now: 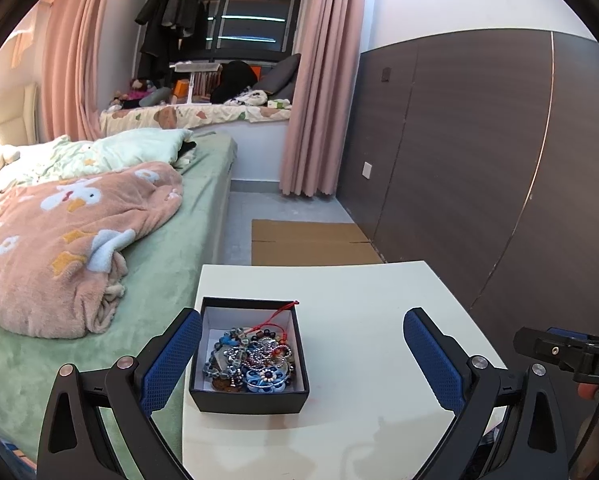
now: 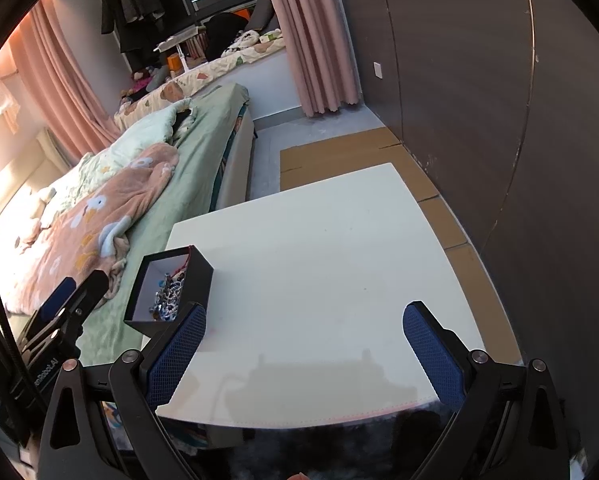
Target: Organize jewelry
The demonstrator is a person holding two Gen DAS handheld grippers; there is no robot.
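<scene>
A small black box (image 1: 251,400) with a white inside stands on the white table (image 1: 359,320) near its left edge. It holds a tangle of jewelry (image 1: 251,360): bead bracelets, a silver chain, a blue flower piece and a red cord hanging over the far rim. My left gripper (image 1: 303,344) is open, its blue pads on either side of the box and apart from it. In the right wrist view the same black box (image 2: 191,280) sits at the table's left edge with jewelry (image 2: 167,298) inside. My right gripper (image 2: 304,338) is open over bare white table (image 2: 339,240), holding nothing.
A bed with a green sheet (image 1: 171,280) and a pink blanket (image 1: 71,240) runs along the table's left side. Flattened cardboard (image 1: 311,240) lies on the floor beyond the table. A dark panelled wall (image 1: 479,160) stands to the right. Pink curtains (image 1: 315,100) hang at the back.
</scene>
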